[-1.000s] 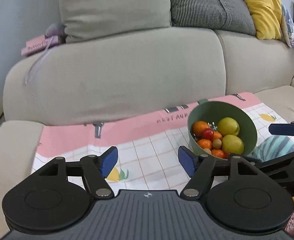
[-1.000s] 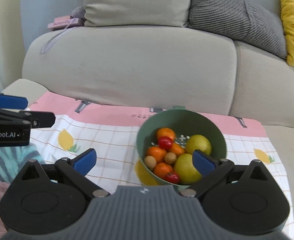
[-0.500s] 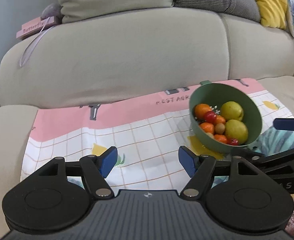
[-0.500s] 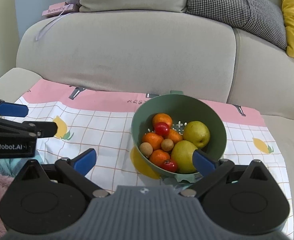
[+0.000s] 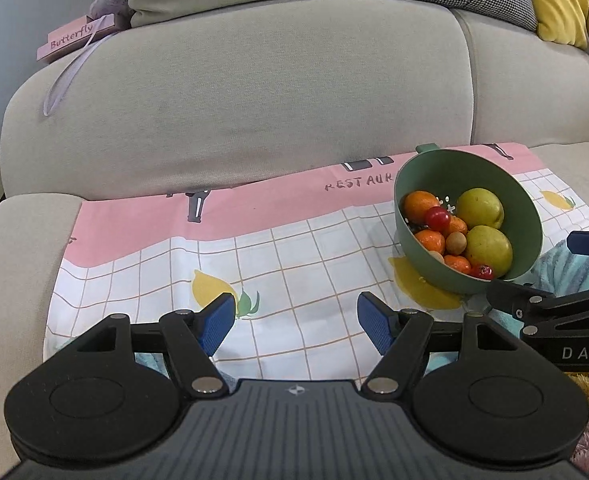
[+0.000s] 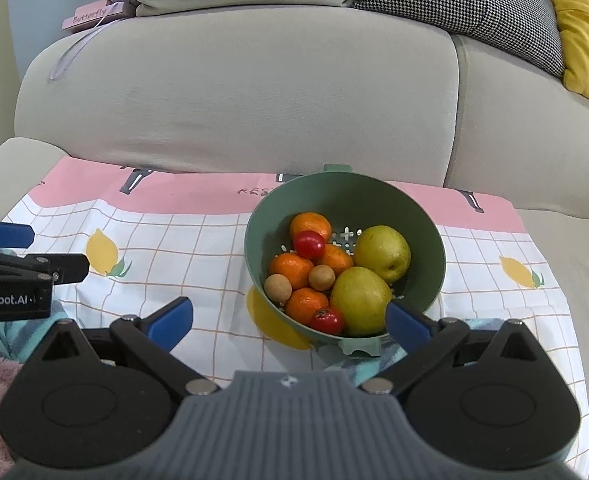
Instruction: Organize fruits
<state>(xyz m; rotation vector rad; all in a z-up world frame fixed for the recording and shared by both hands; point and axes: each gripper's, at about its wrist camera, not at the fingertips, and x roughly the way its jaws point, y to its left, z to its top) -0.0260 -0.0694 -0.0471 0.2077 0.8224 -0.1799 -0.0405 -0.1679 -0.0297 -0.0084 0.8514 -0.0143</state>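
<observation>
**Two empty grippers held before a bowl of fruit on a sofa**

A pink box (image 5: 80, 37) lettered "Butterfly" is seen at far left on top of the beige sofa (image 5: 234, 100) backrest. A checked cloth (image 5: 294, 264) with a pink band and lemon prints is spread across the seat.

Low over the cloth's left part, the left gripper (image 5: 295, 322) is held with its blue-padded fingers spread wide apart and nothing between them.

Further right, a green colander bowl (image 6: 426, 236) is set on the cloth, tipped toward the cameras. Inside it are piled four oranges (image 6: 309, 226), two small red fruits (image 6: 309, 244), two small brown round fruits (image 6: 321, 277) and, on the right side, two yellow-green pears (image 6: 382, 253).

The right gripper (image 6: 288, 320) is held just in front of the bowl, its fingers likewise parted and gripping nothing; its right pad overlaps the bowl's near rim in view, though contact cannot be told.

A houndstooth cushion (image 6: 454, 4) and a yellow cushion (image 6: 586, 28) are propped at upper right.
</observation>
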